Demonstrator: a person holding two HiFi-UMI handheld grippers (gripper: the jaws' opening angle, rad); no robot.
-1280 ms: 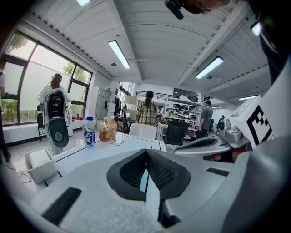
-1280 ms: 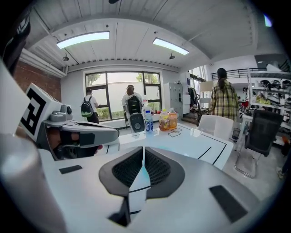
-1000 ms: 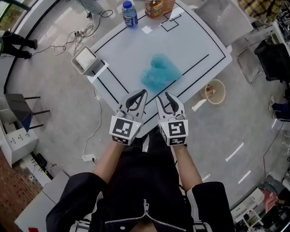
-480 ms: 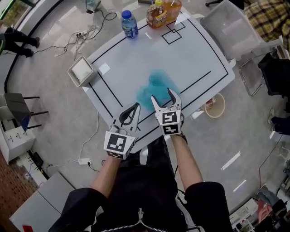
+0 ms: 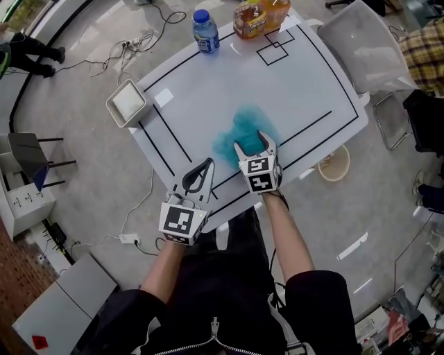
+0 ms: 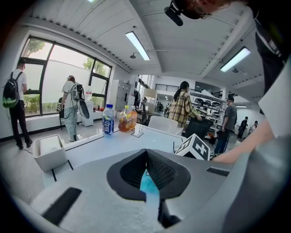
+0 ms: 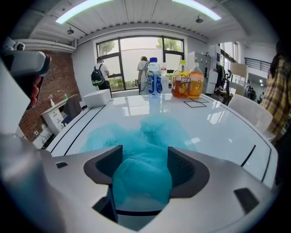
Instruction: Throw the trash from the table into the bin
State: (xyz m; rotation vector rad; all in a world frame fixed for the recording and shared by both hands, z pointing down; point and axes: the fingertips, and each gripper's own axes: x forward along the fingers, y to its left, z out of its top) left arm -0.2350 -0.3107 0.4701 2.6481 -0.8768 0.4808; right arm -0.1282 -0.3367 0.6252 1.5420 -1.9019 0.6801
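Observation:
A crumpled teal plastic bag [image 5: 239,132] lies on the white table [image 5: 298,76] near its front edge. My right gripper [image 5: 250,141] is open, its jaws spread wide on either side of the bag's near end. In the right gripper view the teal bag [image 7: 143,170] fills the gap between the right gripper's [image 7: 144,154] jaws. My left gripper [image 5: 209,163] is shut and empty, over the table's front edge to the left of the bag. In the left gripper view the left gripper's [image 6: 146,153] jaw tips meet. A white square bin [image 5: 127,102] hangs at the table's left corner.
A blue-labelled water bottle [image 5: 203,31] and orange drink bottles [image 5: 260,15] stand at the table's far end. A white paper scrap [image 5: 164,97] lies near the bin. A round beige basket [image 5: 334,163] sits on the floor at the right, a white chair [image 5: 361,45] beyond it.
My right gripper has moved forward and down onto the teal bag, and its jaws have opened wide. The left gripper has drifted slightly left and back, still shut.

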